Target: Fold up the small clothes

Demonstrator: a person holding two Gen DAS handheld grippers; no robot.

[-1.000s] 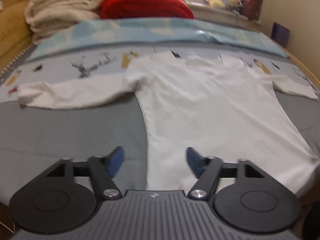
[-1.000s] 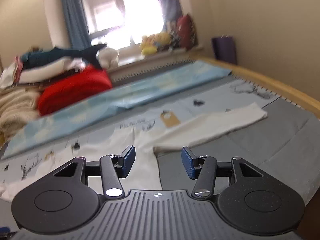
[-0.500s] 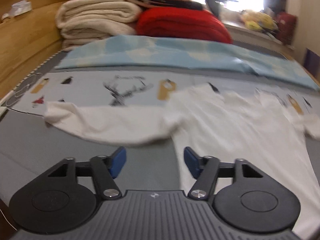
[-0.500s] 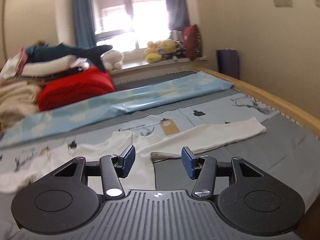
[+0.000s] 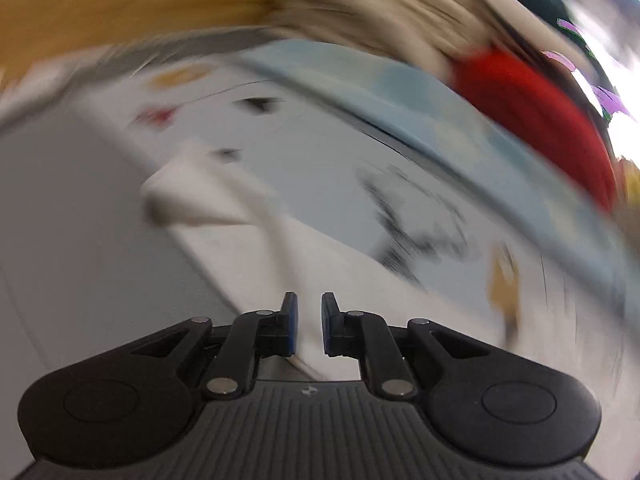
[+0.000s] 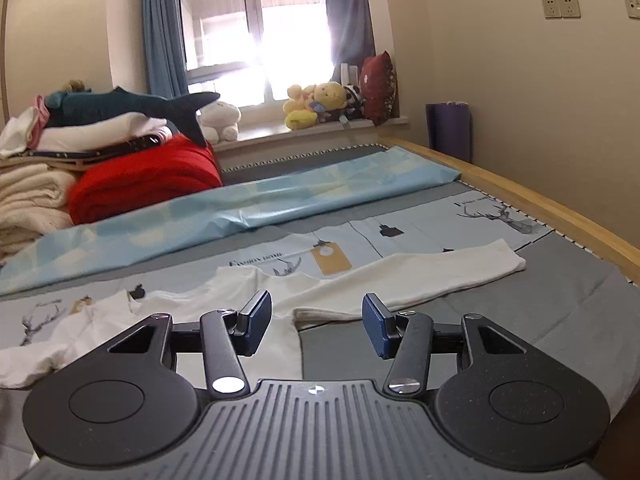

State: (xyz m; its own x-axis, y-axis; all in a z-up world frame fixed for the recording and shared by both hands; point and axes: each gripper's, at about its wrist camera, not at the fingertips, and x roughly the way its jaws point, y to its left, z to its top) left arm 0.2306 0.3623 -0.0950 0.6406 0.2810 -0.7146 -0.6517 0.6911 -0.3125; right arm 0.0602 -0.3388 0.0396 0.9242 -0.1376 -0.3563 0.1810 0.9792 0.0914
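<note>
White long-sleeved top (image 6: pixel 224 300): flat on bed. Left gripper (image 5: pixel 306 322): jaws just narrowed to a slit, nothing visibly pinched (view blurred); risks missing sleeve (image 5: pixel 208 196). Right gripper (image 6: pixel 316 322): half-open, empty.

A white long-sleeved top (image 6: pixel 256 292) lies spread flat on the bed, front down or up I cannot tell. One sleeve (image 6: pixel 440 276) stretches straight toward two o'clock, its cuff well out; the other sleeve (image 5: pixel 200 196), blurred, reaches toward ten o'clock, slightly rumpled.
</note>
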